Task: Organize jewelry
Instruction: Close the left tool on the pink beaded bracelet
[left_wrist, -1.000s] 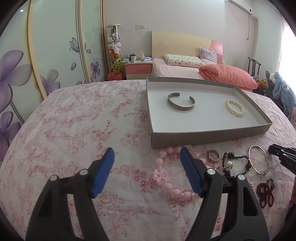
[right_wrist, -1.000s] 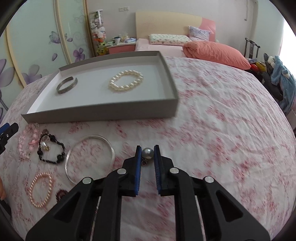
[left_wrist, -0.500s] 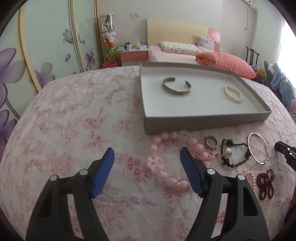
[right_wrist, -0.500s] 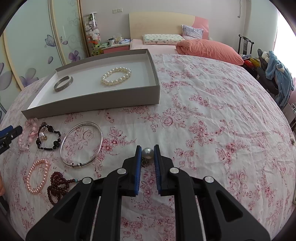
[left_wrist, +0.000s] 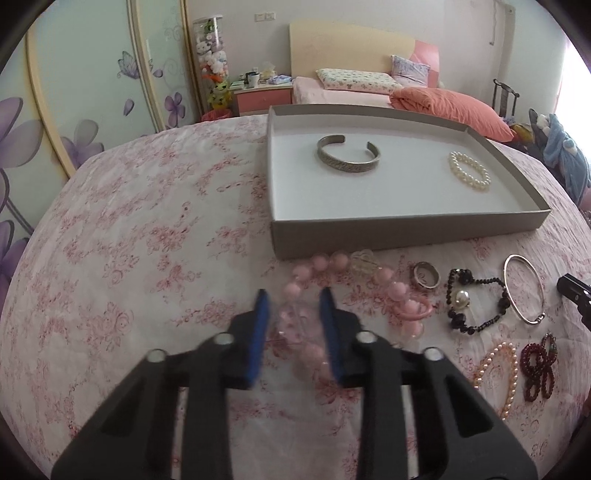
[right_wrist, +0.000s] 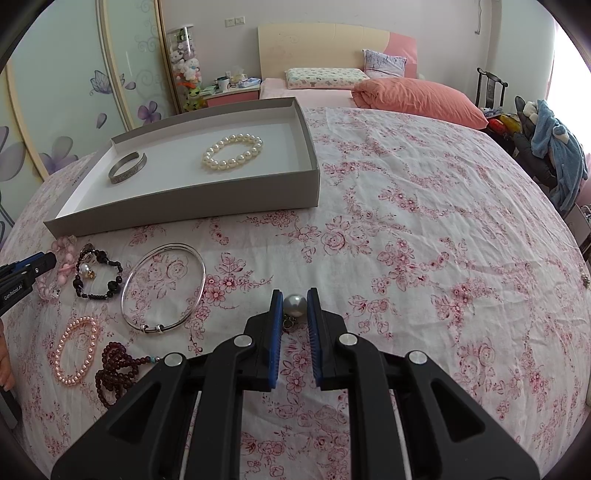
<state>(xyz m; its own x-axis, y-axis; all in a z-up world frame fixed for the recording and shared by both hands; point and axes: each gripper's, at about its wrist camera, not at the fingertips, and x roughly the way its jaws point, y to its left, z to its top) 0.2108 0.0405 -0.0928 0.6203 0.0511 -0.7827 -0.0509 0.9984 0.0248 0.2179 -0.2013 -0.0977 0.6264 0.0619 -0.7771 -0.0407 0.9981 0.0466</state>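
A grey tray (left_wrist: 406, 230) (right_wrist: 184, 206) on the floral cloth holds a silver cuff (left_wrist: 347, 155) and a white pearl bracelet (left_wrist: 469, 171). In front of it lie a pink bead bracelet (left_wrist: 369, 275), a ring (left_wrist: 426, 275), a black bead bracelet (left_wrist: 476, 302), a silver bangle (left_wrist: 524, 291) (right_wrist: 162, 288), a pink pearl bracelet (left_wrist: 498, 373) and a dark red bead string (left_wrist: 537, 369). My left gripper (left_wrist: 295, 299) has its jaws closed around the pink bead bracelet. My right gripper (right_wrist: 294, 295) is shut on a grey pearl earring (right_wrist: 294, 305) above the cloth.
The table is round, with its edge curving away on all sides. A bed with an orange quilt (right_wrist: 417, 98) stands behind it, a chair with blue clothes (right_wrist: 554, 158) at the right. The left gripper's tip shows in the right wrist view (right_wrist: 33, 264).
My left gripper's jaws have closed from wide open onto the pink bead bracelet. My right gripper has drawn back from the tray with the earring held.
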